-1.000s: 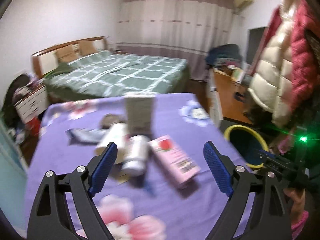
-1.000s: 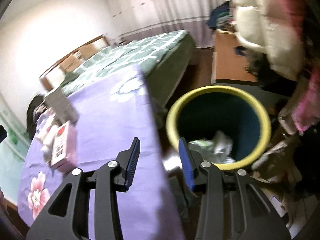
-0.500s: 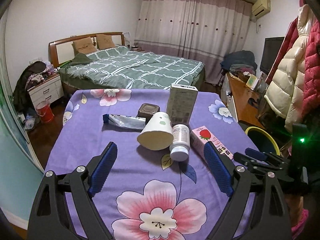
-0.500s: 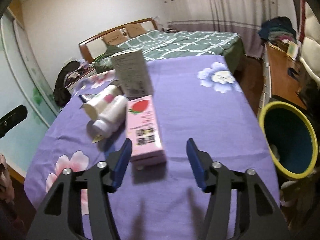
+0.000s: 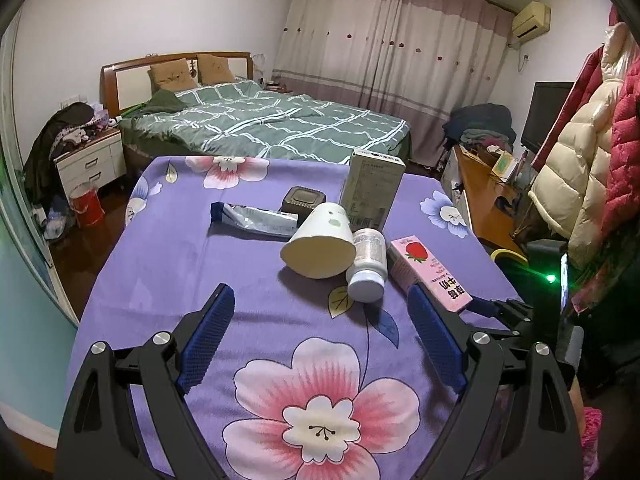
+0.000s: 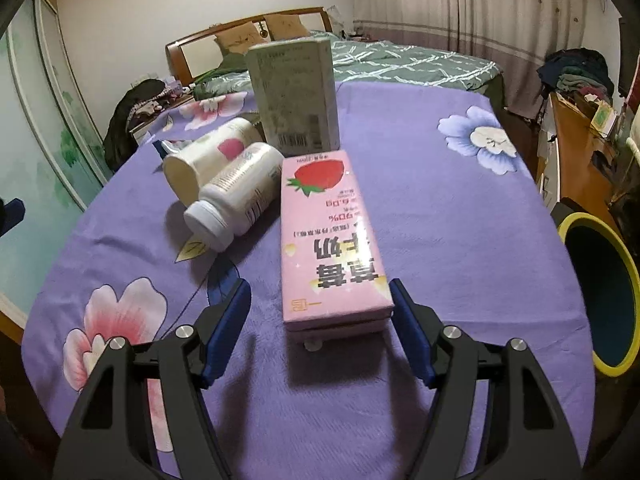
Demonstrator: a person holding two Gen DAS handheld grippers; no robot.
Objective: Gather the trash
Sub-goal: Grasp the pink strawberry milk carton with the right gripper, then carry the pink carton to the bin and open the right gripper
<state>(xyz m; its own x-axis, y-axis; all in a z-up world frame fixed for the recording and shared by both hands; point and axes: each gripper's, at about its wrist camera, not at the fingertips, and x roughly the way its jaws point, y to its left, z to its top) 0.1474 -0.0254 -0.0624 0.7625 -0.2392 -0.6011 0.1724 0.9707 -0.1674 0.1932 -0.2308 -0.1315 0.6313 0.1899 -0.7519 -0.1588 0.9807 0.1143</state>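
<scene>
A pink strawberry milk carton [image 6: 330,236] lies flat on the purple flowered tablecloth [image 6: 460,216]. My right gripper [image 6: 320,332] is open, its fingers on either side of the carton's near end, not touching. Left of the carton lie a white pill bottle [image 6: 236,200] and a tipped paper cup [image 6: 200,160]; a pale green box [image 6: 294,96] stands behind. My left gripper [image 5: 320,340] is open and empty above the near cloth, short of the cup [image 5: 320,244], bottle [image 5: 368,264] and carton [image 5: 428,276]. A foil wrapper [image 5: 256,220] and a small dark box [image 5: 302,200] lie further back.
A dark bin with a yellow rim [image 6: 600,292] stands on the floor off the table's right edge; its rim shows in the left wrist view [image 5: 506,256]. A bed [image 5: 272,124] lies beyond the table. Coats [image 5: 600,152] hang at the right.
My right gripper swung from over the bin to the table, opened wider and came up around the pink carton's near end. My left gripper steadied, still open.
</scene>
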